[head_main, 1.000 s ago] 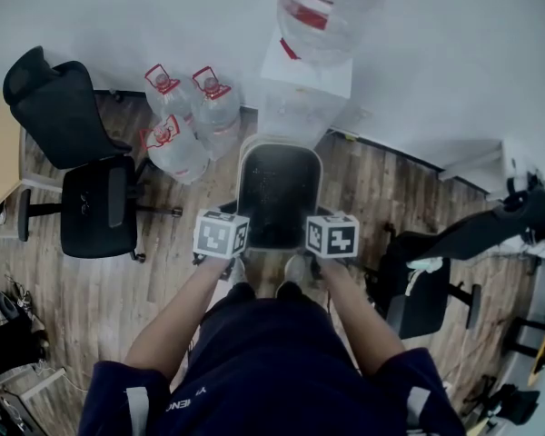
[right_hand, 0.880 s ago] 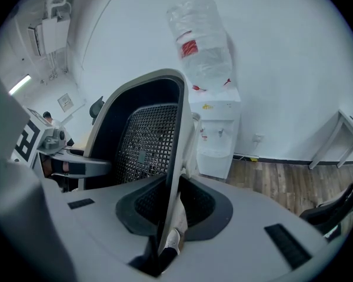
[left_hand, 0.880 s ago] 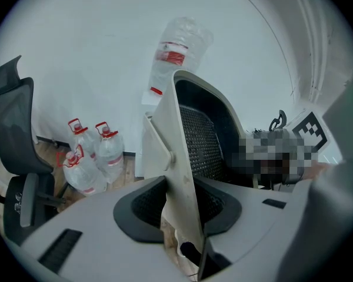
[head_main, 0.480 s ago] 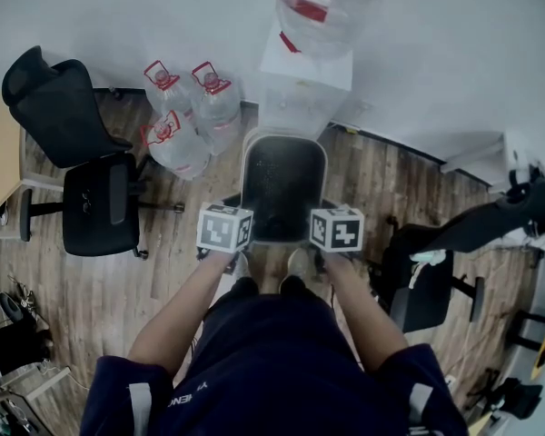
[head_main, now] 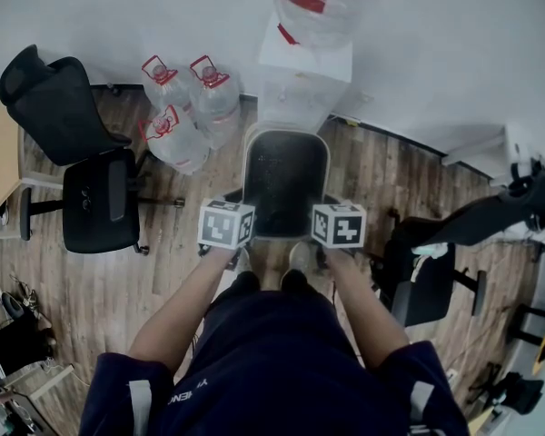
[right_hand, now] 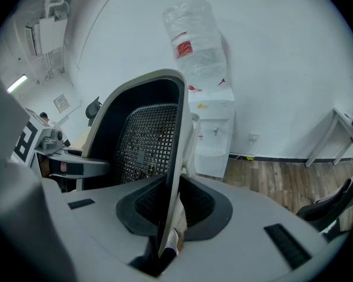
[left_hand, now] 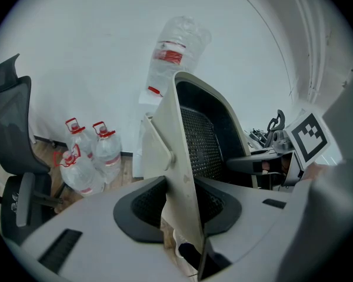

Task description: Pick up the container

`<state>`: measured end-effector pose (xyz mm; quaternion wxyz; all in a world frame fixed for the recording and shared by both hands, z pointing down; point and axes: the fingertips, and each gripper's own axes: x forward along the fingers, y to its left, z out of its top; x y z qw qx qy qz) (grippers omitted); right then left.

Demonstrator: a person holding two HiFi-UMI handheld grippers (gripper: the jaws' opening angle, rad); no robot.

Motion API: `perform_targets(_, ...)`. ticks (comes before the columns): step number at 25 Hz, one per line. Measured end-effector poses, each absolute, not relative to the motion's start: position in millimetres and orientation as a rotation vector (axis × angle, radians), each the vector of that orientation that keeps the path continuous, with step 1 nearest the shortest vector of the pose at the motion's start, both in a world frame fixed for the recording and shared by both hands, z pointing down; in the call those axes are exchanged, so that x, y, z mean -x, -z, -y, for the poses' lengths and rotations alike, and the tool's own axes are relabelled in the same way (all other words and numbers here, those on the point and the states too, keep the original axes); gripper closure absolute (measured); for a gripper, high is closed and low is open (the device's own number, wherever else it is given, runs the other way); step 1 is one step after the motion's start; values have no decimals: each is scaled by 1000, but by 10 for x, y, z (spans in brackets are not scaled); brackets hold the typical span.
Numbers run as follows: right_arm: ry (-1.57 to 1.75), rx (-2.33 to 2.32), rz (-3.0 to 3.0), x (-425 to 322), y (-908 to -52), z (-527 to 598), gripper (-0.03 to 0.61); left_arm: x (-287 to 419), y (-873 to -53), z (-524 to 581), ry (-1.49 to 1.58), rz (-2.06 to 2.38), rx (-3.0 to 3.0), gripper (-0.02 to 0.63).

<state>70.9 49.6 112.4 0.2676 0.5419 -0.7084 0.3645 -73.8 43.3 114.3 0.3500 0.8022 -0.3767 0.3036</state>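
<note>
The container (head_main: 286, 182) and both grippers have shifted slightly farther from the person. It sits above the wood floor (head_main: 177, 271), its far rim close to the water dispenser (head_main: 304, 75). The left gripper (left_hand: 185, 210) clamps its left wall and the right gripper (right_hand: 173, 207) its right wall. Water bottles (head_main: 177, 116) stand near, far-left. An office chair (head_main: 91, 189) is well apart, with open floor between.

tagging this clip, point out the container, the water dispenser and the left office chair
container (head_main: 284, 184): head view, dark inside.
water dispenser (right_hand: 215, 157): right gripper view, lower front panel.
left office chair (head_main: 86, 212): head view, seat.
</note>
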Motion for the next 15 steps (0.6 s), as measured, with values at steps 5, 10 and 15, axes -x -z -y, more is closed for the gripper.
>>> perform_targets(5, -989, -1466, 1908, -698, -1133, -494, 517, 751, -1145, -428, -791, 968, -2078, 480)
perform_targets(10, -988, -1472, 1906, -705, -1133, -467, 517, 743, -1156, -406, -789, 960, -2077, 480)
perform_targets(15, -991, -1473, 1902, -706, -1145, -435, 517, 723, -1155, -360, -782, 949, -2087, 479)
